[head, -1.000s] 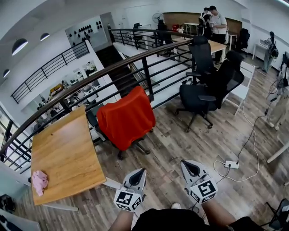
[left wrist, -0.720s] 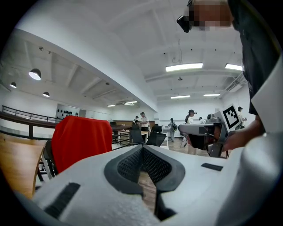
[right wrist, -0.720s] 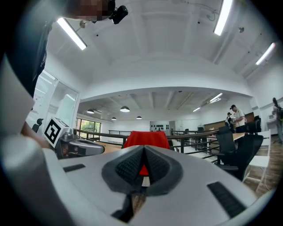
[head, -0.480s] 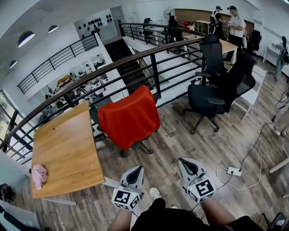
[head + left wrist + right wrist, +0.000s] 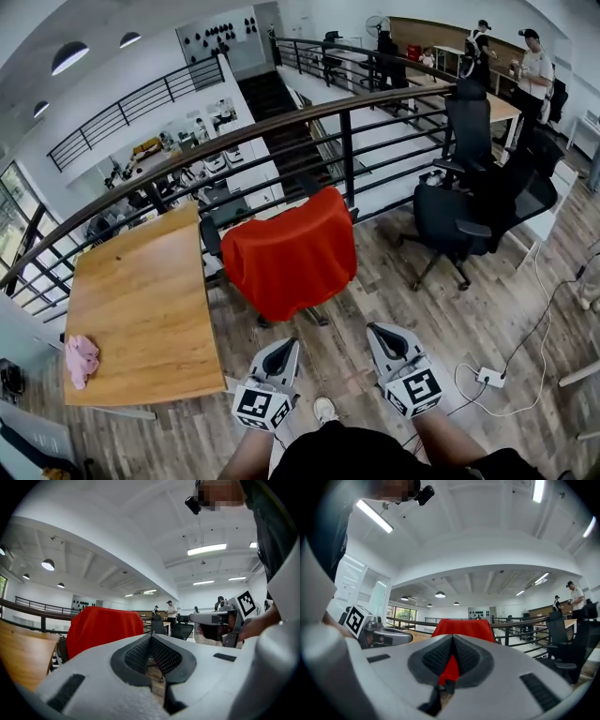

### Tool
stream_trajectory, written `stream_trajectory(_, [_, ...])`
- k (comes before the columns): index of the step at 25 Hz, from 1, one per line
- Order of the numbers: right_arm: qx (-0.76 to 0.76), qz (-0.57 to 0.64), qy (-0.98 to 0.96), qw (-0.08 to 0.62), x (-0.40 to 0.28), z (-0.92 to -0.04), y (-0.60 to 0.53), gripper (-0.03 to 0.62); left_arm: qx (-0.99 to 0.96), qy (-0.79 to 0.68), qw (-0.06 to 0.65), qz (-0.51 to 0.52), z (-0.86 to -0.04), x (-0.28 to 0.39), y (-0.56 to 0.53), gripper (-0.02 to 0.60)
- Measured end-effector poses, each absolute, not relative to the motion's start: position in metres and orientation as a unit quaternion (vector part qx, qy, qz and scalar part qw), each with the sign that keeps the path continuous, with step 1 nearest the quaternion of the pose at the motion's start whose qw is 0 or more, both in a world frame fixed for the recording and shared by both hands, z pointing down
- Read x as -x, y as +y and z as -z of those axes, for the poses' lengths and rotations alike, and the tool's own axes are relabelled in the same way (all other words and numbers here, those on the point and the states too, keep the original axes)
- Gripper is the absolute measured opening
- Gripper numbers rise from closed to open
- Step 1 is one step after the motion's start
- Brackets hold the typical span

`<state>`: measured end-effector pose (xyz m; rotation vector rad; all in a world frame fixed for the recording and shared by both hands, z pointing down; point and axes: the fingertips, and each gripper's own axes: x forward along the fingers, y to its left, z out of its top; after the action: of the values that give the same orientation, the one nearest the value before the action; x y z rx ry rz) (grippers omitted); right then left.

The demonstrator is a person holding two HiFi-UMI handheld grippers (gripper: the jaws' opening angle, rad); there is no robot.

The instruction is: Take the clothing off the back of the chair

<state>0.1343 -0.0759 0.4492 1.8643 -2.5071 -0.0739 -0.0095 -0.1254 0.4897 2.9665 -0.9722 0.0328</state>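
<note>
A red garment [image 5: 291, 258] hangs over the back of an office chair [image 5: 214, 234] by the wooden table, ahead of me. It also shows as a red shape [image 5: 103, 627] at the left of the left gripper view and as the red garment [image 5: 463, 628] straight ahead in the right gripper view. My left gripper [image 5: 285, 349] and right gripper [image 5: 382, 333] are held side by side low in the head view, short of the chair, both shut and empty. The left gripper [image 5: 151, 639] and right gripper [image 5: 453, 639] point level.
A wooden table [image 5: 141, 309] with a pink cloth [image 5: 82, 359] stands at the left. A black railing [image 5: 347, 141] runs behind the chair. Black office chairs [image 5: 469, 202] stand at the right, a power strip [image 5: 489, 377] and cable lie on the floor, and people [image 5: 534, 70] stand far back.
Both grippers and I have moved forward toward the chair; the red garment now appears nearer and more central in the head view. Both jaws stayed shut.
</note>
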Motion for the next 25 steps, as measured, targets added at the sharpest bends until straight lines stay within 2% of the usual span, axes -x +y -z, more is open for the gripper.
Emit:
stream_trajectory(14, [-0.579, 0.042, -0.814, 0.022, -0.106, -0.442, -0.185, 0.009, -0.937, -0.349, 0.007, -0.009, -0.491, 0.070, -0.226, 0.015])
stream_trajectory(25, [-0.617, 0.050, -0.785, 0.013, -0.175, -0.436, -0.232, 0.021, -0.920, -0.391, 0.007, -0.020, -0.491, 0.089, -0.272, 0.015])
